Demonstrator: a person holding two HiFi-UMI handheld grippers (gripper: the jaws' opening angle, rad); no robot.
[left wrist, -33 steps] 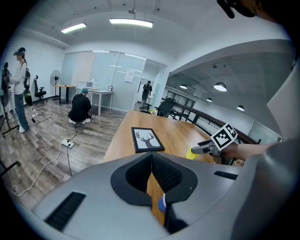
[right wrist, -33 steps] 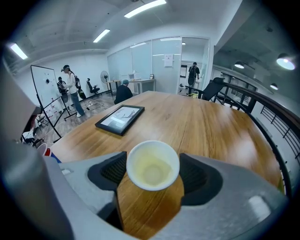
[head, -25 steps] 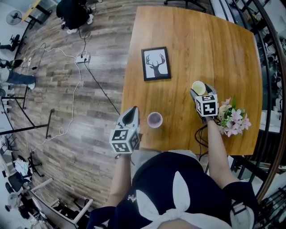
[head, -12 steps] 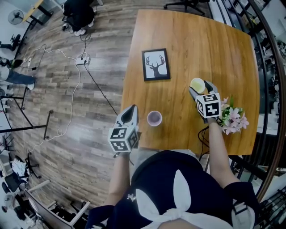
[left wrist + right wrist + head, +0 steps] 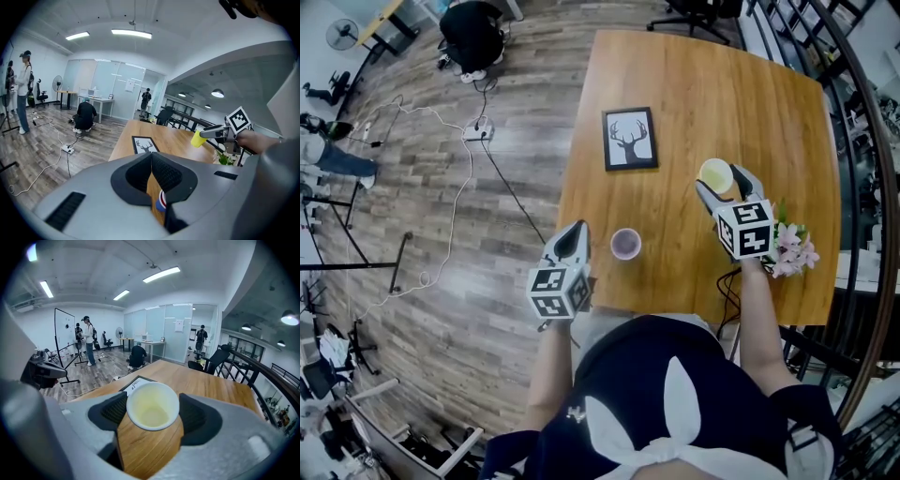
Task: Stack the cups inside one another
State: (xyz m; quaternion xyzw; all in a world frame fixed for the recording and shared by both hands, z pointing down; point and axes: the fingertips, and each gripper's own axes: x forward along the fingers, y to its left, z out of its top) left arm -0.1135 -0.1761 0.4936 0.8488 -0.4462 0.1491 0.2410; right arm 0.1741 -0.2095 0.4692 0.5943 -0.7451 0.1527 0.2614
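My right gripper [image 5: 719,183] is shut on a pale yellow cup [image 5: 714,174], held upright above the wooden table [image 5: 694,84], right of centre. In the right gripper view the yellow cup [image 5: 153,405] sits between both pads, its mouth facing the camera and empty. A purple cup [image 5: 625,244] stands upright on the table near the front edge. My left gripper [image 5: 573,236] hovers just left of it, at the table's left edge, with its jaws closed and empty. In the left gripper view the purple cup [image 5: 161,202] shows below the meeting tips, and the yellow cup [image 5: 198,139] hangs off to the right.
A framed deer picture [image 5: 629,138] lies flat on the table beyond the purple cup. Pink and white flowers [image 5: 789,248] sit at the table's right edge beside my right hand. Cables and a power strip [image 5: 476,131] lie on the wood floor to the left.
My right gripper has risen with the yellow cup, lifting it off the table. The left gripper has lifted slightly. The purple cup has stayed where it was.
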